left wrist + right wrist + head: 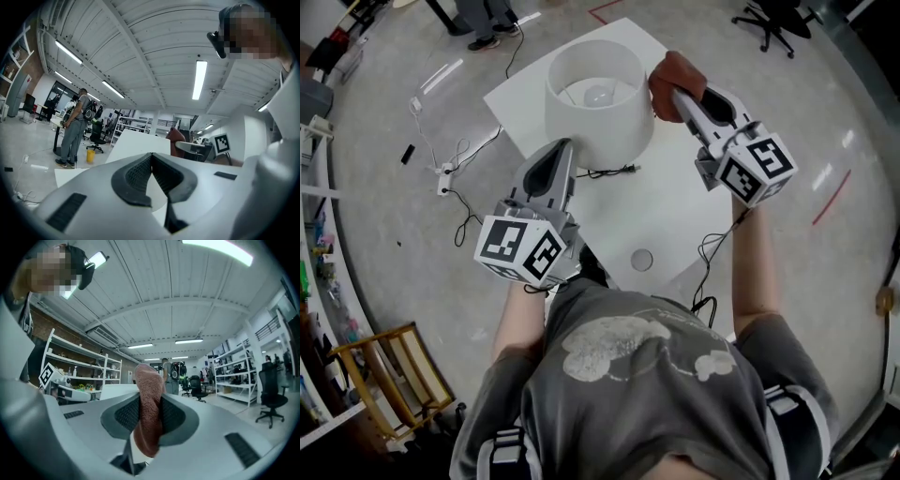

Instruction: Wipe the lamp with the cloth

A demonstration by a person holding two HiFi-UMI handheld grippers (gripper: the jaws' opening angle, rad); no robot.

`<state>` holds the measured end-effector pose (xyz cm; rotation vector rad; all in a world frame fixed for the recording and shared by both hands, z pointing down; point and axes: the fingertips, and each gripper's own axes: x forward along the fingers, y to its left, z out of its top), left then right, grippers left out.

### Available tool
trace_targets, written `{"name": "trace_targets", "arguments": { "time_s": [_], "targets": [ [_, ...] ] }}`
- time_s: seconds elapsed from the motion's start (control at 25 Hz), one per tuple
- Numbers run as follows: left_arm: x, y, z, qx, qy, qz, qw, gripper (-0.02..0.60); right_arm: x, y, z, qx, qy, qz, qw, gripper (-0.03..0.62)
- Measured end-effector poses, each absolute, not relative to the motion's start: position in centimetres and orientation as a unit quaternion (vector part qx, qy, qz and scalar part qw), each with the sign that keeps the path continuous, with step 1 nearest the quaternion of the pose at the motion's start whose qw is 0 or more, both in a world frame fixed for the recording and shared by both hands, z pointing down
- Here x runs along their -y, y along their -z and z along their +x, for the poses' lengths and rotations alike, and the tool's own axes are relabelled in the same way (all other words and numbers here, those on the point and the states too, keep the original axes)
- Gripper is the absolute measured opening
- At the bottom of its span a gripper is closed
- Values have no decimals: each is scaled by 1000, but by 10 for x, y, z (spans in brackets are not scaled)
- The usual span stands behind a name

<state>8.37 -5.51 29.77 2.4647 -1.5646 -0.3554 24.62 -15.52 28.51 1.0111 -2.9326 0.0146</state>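
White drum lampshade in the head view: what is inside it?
A pale round bulb sits inside the white drum lampshade; its wall hides the lamp's base.

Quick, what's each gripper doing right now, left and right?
Left gripper: closed, nothing in it.
Right gripper: closed on the cloth.

I am holding my left gripper [564, 150] out in front of me with its jaws pressed together on nothing, its marker cube [525, 249] sitting close to my body and my left forearm [517, 319] tucked in short. I am stretching my right forearm [756, 267] further forward and angling the right gripper [676, 94] up and to the left, its jaws clamping a fold of the cloth [677, 71].
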Motion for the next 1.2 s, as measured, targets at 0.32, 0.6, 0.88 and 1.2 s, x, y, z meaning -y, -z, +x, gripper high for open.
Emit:
{"name": "trace_targets", "arguments": {
  "time_s": [0.32,0.6,0.88,1.2],
  "targets": [
    [46,-299,95,526,112,837,104,9,120,-287,215,957,8,288,31,95],
    [29,-299,109,529,101,835,110,9,109,-343,224,955,-42,288,58,97],
    [16,-318,118,539,93,828,120,9,100,-417,239,946,-103,291,97,95],
    [31,-346,105,516,93,841,134,9,93,-440,247,930,-113,332,112,95]
  ]
}}
